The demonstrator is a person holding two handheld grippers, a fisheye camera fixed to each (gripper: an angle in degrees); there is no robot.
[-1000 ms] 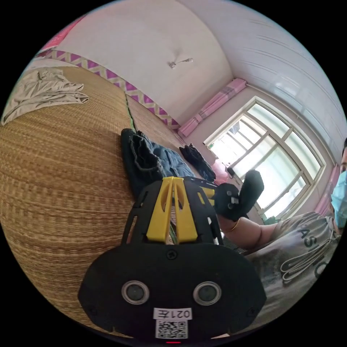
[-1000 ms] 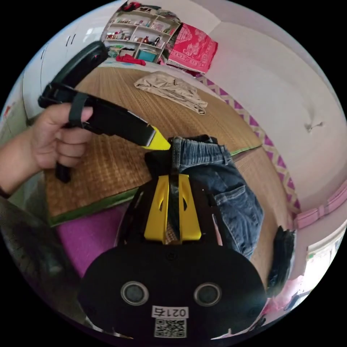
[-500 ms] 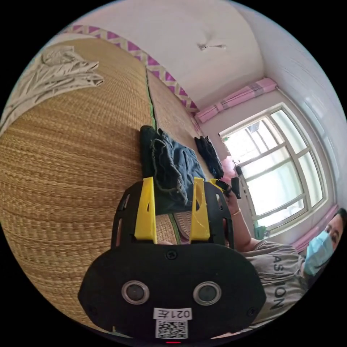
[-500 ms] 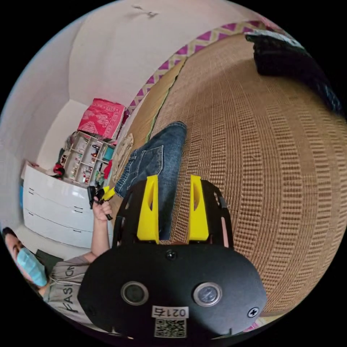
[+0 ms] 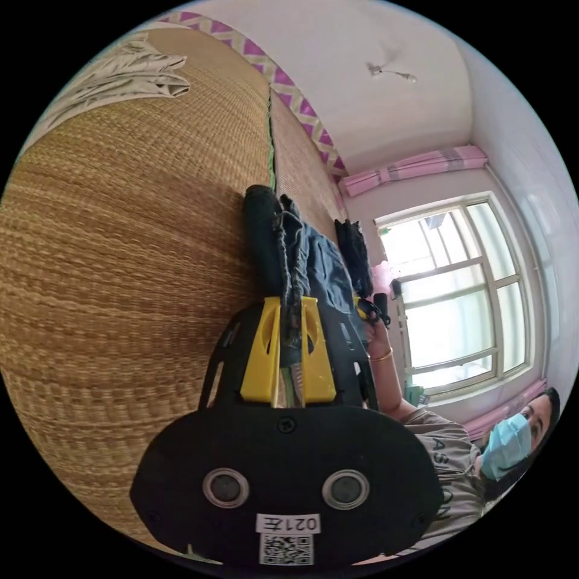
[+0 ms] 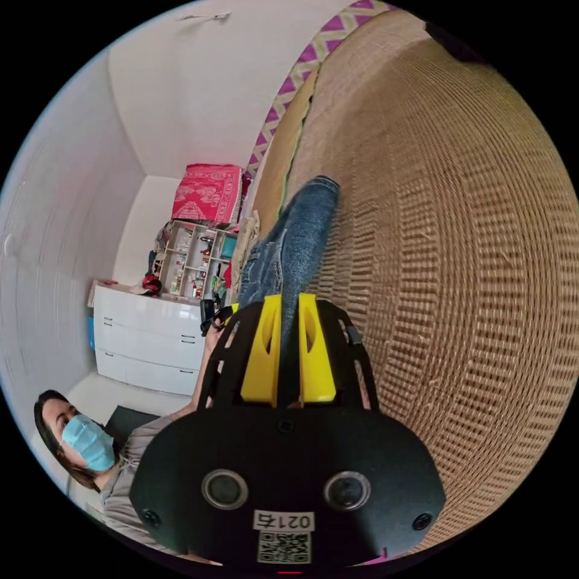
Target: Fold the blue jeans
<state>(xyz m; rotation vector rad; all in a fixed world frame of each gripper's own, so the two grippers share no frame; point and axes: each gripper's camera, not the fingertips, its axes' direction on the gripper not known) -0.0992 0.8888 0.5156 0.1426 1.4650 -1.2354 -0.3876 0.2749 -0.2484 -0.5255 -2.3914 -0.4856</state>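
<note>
Left gripper point(image 5: 288, 301): jaws drawn in onto the near edge of the blue jeans point(image 5: 313, 259), denim pinched between the yellow pads. Half a second ago these jaws stood spread with the cloth loose between them; the grip is new.

Right gripper point(image 6: 288, 298): jaws likewise closed on the far end of the jeans point(image 6: 289, 253), spread half a second ago. With both ends now held, the garment is judged ready to be lifted or doubled over; no fold of this step is yet made.

Jeans: lying bunched on the woven straw mat point(image 5: 120, 241), running away toward 12 o'clock from each gripper.

Mat, farther: beige garment point(image 5: 120, 72) at 11 o'clock, well apart; dark garment point(image 5: 356, 253) just beyond the jeans at 1 o'clock.

Beyond: window point(image 5: 458, 289) at 3 o'clock; white drawers point(image 6: 145, 344) and shelf point(image 6: 193, 259) at 9 o'clock.

Writing: person's shirt point(image 5: 446, 458) carries letters, cut off and unreadable whole. Gripper labels not transcribed.
</note>
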